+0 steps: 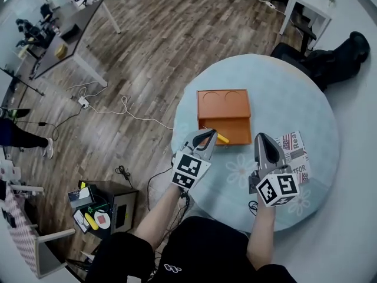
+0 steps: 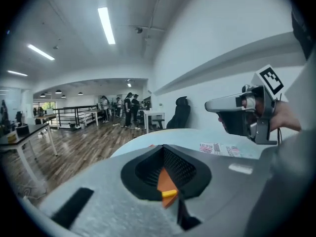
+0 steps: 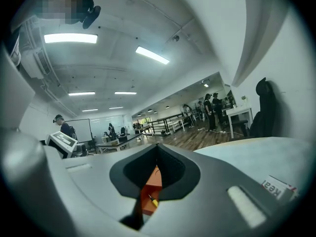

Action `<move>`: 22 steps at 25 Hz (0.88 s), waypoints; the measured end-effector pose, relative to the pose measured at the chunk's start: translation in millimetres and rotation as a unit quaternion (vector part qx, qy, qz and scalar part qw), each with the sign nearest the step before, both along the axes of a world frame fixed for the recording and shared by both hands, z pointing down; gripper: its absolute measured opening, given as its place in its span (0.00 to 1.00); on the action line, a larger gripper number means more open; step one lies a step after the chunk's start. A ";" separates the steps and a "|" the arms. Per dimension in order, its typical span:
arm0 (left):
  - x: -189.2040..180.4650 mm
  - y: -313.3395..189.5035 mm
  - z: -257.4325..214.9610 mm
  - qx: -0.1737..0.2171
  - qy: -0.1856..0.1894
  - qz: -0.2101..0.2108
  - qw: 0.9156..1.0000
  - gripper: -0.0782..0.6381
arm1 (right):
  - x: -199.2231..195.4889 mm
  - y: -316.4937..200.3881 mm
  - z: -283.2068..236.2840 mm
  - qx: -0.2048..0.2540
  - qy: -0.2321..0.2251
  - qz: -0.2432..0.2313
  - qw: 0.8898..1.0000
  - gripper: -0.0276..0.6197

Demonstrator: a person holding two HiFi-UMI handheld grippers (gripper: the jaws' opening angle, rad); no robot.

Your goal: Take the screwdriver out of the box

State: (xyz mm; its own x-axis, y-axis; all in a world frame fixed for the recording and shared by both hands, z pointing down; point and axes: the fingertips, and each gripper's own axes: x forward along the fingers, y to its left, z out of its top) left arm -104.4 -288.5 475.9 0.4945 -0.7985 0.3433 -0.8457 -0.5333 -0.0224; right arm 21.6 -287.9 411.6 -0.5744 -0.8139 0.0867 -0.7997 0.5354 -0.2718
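An orange box (image 1: 222,104) stands open in the middle of the round pale-blue table (image 1: 268,87). The yellow-handled screwdriver (image 1: 222,139) lies at the box's front part. My left gripper (image 1: 210,133) hovers just over it, jaws shut, nothing held. Through the gap between the left gripper (image 2: 163,147) fingers I see the yellow handle (image 2: 169,193) on the orange box (image 2: 165,179). My right gripper (image 1: 259,136) is to the right of the box, shut and empty. Between the right gripper (image 3: 157,146) fingers the screwdriver (image 3: 153,201) shows small against the box (image 3: 148,191).
A printed paper (image 1: 296,152) lies on the table beside the right gripper. A black cabinet (image 1: 109,208) and cables (image 1: 126,112) are on the wooden floor to the left. A dark chair (image 1: 330,61) stands past the table's far right edge.
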 end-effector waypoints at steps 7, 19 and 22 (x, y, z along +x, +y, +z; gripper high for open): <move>16.1 -35.5 44.6 -0.018 -0.126 0.102 0.987 0.12 | 35.3 -8.8 19.4 -0.026 -0.002 0.024 0.999 0.06; 29.7 -39.7 184.1 -0.082 -0.464 0.386 0.793 0.22 | 68.3 -21.4 49.8 -0.059 0.001 0.051 0.997 0.06; 27.3 -33.0 210.1 -0.109 -0.506 0.441 0.733 0.22 | 73.4 -22.3 52.9 -0.063 0.003 0.058 0.996 0.06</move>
State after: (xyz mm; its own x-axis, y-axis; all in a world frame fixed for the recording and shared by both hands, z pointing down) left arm -77.2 -321.5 686.1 0.1886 -0.1926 0.9630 0.2210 -0.9471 -0.2328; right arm 95.0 -310.2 464.5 -0.4756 -0.8575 0.1960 -0.8562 0.4002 -0.3267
